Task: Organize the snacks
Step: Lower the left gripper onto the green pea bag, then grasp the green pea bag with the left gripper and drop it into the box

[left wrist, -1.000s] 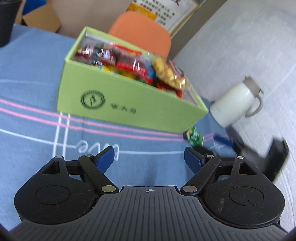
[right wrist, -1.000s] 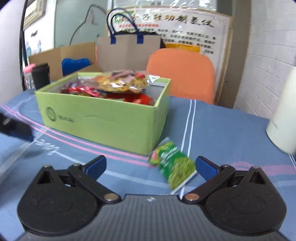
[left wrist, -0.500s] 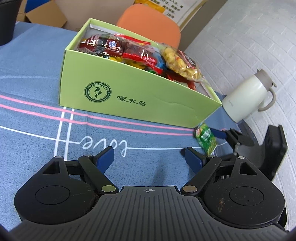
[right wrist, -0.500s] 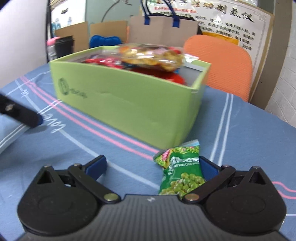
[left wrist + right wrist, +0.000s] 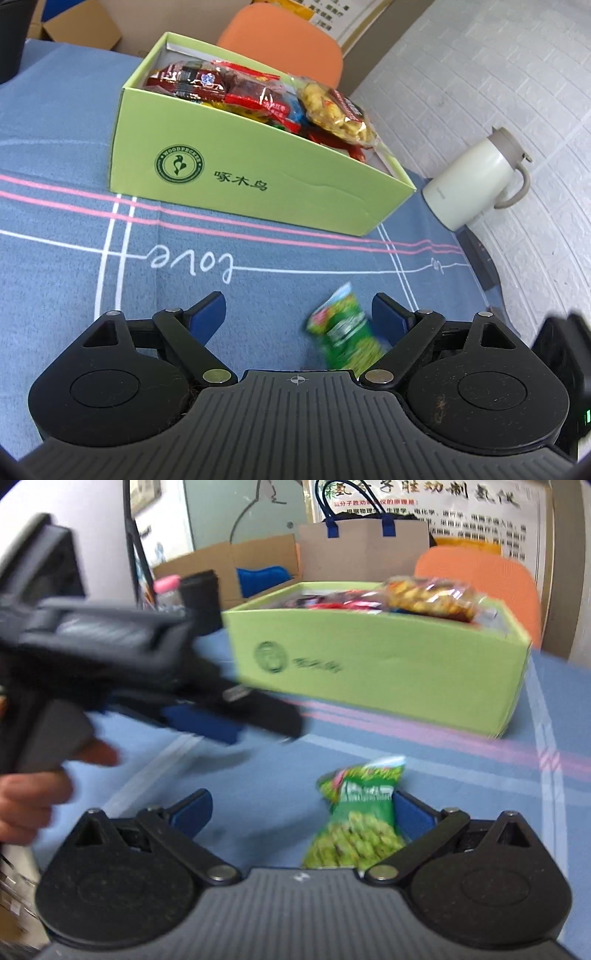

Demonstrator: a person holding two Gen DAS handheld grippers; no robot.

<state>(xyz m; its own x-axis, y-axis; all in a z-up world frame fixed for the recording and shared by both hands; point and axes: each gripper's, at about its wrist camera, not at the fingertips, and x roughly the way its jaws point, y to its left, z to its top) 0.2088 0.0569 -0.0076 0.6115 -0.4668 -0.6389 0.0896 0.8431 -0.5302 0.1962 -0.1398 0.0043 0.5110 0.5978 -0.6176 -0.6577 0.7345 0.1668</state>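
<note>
Left wrist view: a blue tablecloth (image 5: 55,229) with pink and white stripes carries the green snack box (image 5: 255,184), a cream jug (image 5: 476,184) by the white brick wall (image 5: 480,74). The left gripper (image 5: 297,317) is opening; the green pea packet (image 5: 345,332) lies between its fingers, unpinched. The right gripper (image 5: 303,812) gapes around that packet.
</note>
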